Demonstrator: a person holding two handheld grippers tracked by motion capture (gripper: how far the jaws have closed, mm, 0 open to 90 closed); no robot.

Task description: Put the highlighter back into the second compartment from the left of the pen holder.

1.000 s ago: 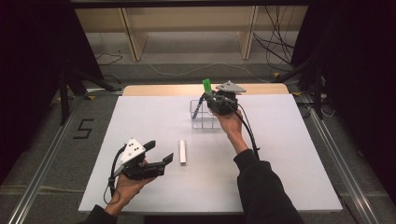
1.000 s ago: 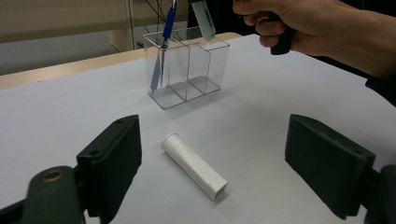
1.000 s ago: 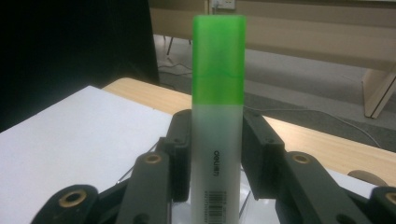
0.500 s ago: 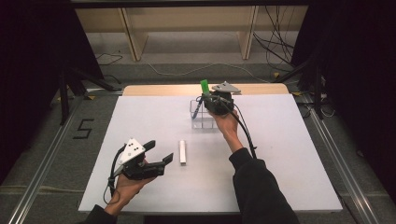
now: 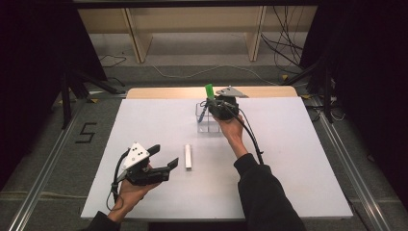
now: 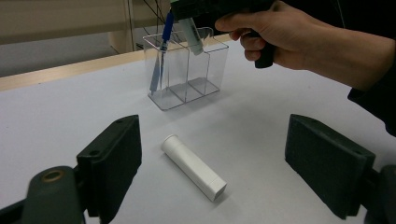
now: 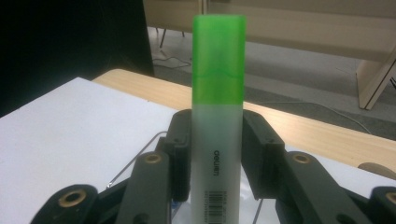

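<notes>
My right gripper (image 5: 211,103) (image 7: 217,140) is shut on a green-capped highlighter (image 7: 218,93) (image 5: 209,91), cap up, held over the clear plastic organizer (image 5: 208,119) (image 6: 187,74) at the table's far middle. The highlighter's lower end (image 6: 192,35) dips into the organizer's top. A blue pen (image 6: 161,51) (image 5: 202,113) leans in the organizer's left compartment. A white cap-like tube (image 5: 188,156) (image 6: 194,167) lies flat on the white table. My left gripper (image 5: 162,158) (image 6: 219,158) is open near the front left, its jaws wide apart on either side of the tube but short of it.
The white tabletop (image 5: 288,159) has a wooden strip (image 5: 159,92) along its far edge. Wooden shelving legs (image 5: 137,36) and cables (image 5: 284,53) lie on the floor beyond. Metal rails (image 5: 43,163) run beside the table.
The right hand with the highlighter has shifted slightly left over the organizer. The left gripper has stayed put.
</notes>
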